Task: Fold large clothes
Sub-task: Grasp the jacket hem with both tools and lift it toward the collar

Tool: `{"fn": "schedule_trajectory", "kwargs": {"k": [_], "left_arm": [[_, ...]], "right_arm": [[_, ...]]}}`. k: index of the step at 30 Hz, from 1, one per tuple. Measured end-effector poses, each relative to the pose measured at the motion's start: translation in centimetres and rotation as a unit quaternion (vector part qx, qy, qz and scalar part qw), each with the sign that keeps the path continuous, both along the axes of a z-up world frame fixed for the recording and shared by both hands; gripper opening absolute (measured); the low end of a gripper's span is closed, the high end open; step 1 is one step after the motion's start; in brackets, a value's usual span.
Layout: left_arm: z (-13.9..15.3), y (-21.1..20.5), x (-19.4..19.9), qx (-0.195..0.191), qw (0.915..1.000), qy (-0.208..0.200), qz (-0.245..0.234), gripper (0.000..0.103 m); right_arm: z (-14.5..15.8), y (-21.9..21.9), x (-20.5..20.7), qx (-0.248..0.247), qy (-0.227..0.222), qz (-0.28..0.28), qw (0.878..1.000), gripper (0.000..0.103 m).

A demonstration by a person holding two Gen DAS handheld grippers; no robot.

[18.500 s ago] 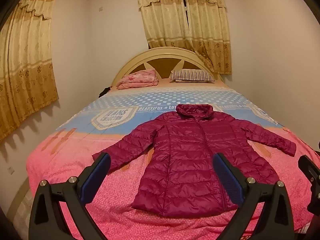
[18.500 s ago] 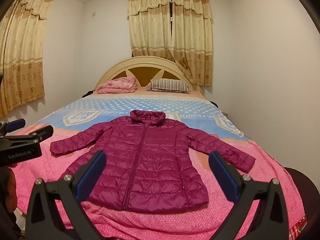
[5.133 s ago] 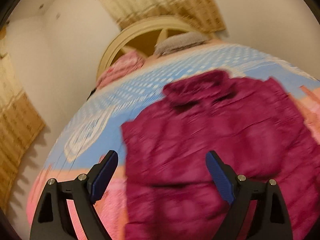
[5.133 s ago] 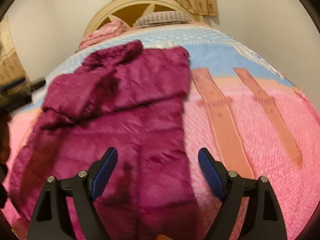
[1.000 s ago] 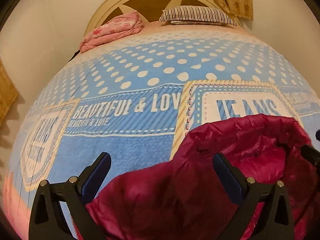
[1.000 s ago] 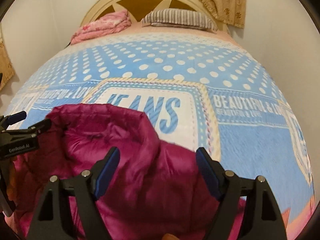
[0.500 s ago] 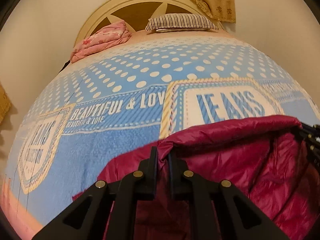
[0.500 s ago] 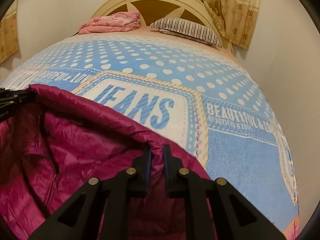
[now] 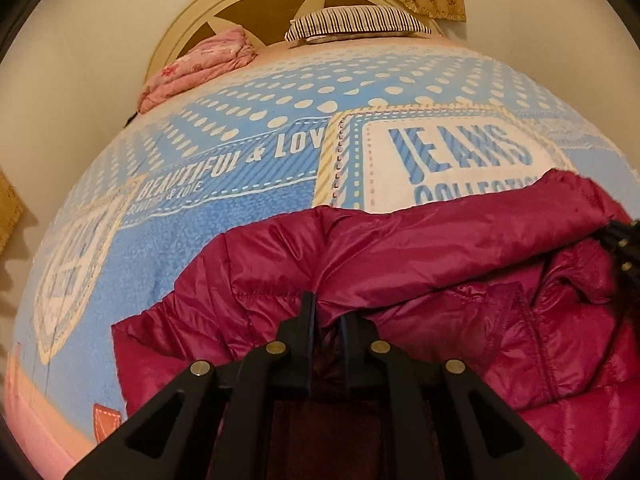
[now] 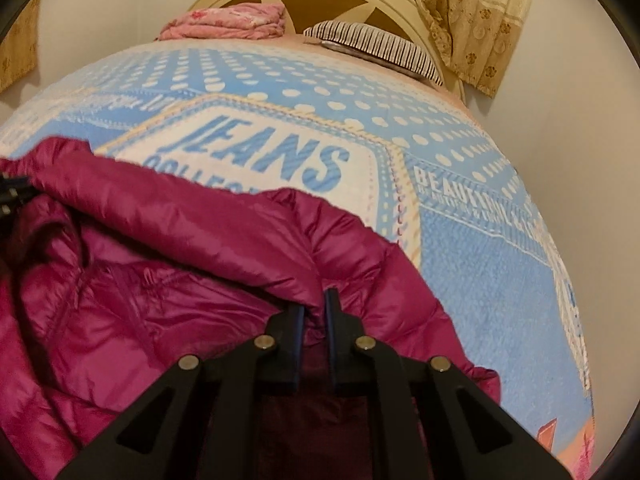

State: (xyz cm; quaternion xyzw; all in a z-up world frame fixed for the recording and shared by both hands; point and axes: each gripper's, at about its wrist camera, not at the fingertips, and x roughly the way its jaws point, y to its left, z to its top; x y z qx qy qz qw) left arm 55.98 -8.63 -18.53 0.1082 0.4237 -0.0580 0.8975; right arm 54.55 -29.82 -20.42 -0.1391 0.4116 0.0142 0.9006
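A magenta quilted puffer jacket (image 9: pixel 460 248) lies on the bed, its collar end toward the headboard. My left gripper (image 9: pixel 325 312) is shut on the jacket's top edge at the left shoulder. My right gripper (image 10: pixel 314 308) is shut on the jacket (image 10: pixel 168 280) at the right shoulder. The collar rim is pulled taut between the two grips. The right gripper's tip shows at the right edge of the left wrist view (image 9: pixel 624 240). The left gripper's tip shows at the left edge of the right wrist view (image 10: pixel 12 196). The lower jacket is hidden behind the grippers.
The bed carries a blue and white "JEANS" blanket (image 9: pixel 240 128). A striped pillow (image 9: pixel 356 20) and a folded pink quilt (image 9: pixel 200 64) lie by the cream headboard (image 9: pixel 264 4). White walls stand on both sides, with a curtain (image 10: pixel 476 20) at the back right.
Both grippers were open over the collar a second ago, then shut on the jacket's shoulders. Since half a second ago they have drawn the top edge back slightly, uncovering more of the blanket print.
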Motion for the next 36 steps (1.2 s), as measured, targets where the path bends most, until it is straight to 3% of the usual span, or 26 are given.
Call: {"fn": "schedule_trajectory", "kwargs": {"k": [5,7,8,9,13,15,17,18,20,24,28,31,33,36], "left_arm": [[3.6,1.7,-2.3,-0.061,0.9974,-0.036,0.010,0.018],[5.7,2.4,-2.7,-0.085,0.9939,-0.066,0.025,0.034],[6.5,2.4,-2.4,-0.090,0.9925,-0.076,0.034,0.058],[7.0,2.1,-1.9,-0.085,0.9919,-0.084,0.042,0.074],[5.7,-0.5,0.6,-0.051,0.9952,-0.076,0.033,0.074],[2.9,-2.1,2.0,0.010,0.9979,-0.051,0.040,0.074],[0.1,-2.3,2.7,0.027,0.9986,-0.012,0.043,0.074],[-0.7,-2.1,2.7,0.022,0.9988,-0.004,0.045,0.074],[-0.8,-1.8,2.3,0.015,0.9988,-0.016,0.043,0.074],[-0.3,-1.7,2.0,0.016,0.9991,-0.020,0.035,0.074],[3.0,-1.8,0.9,-0.012,0.9973,-0.057,0.045,0.074],[5.7,-2.6,0.6,-0.043,0.9947,-0.084,0.039,0.074],[5.8,-3.4,1.2,-0.049,0.9954,-0.078,0.026,0.074],[3.1,-3.8,3.0,-0.043,0.9976,-0.040,0.038,0.074]], "right_arm": [[-0.5,-0.2,-0.1,0.004,-0.001,-0.004,1.000,0.011],[-0.6,-0.2,-0.1,0.006,-0.002,-0.004,1.000,0.011],[-0.7,-0.2,-0.1,0.006,-0.002,-0.004,1.000,0.011],[-0.7,-0.2,-0.1,0.006,-0.002,-0.004,1.000,0.011],[-0.7,-0.1,-0.1,0.006,0.000,-0.004,1.000,0.011],[-0.6,-0.2,-0.1,0.012,0.001,-0.003,1.000,0.011],[-0.4,-0.5,-0.4,0.021,0.000,-0.003,1.000,0.011],[-0.1,-0.7,-0.6,0.028,0.000,-0.002,1.000,0.012],[0.6,-1.3,-1.2,0.046,0.001,-0.002,0.999,0.028],[2.9,-2.8,-2.6,0.085,0.010,-0.017,0.996,0.037],[6.0,-3.5,-3.0,0.135,-0.027,-0.047,0.989,0.038],[7.0,-2.6,-1.7,0.177,-0.048,-0.052,0.982,0.051],[6.5,-1.3,-0.2,0.182,-0.046,-0.046,0.981,0.052],[5.3,0.3,1.5,0.185,-0.034,-0.039,0.981,0.052]]}}
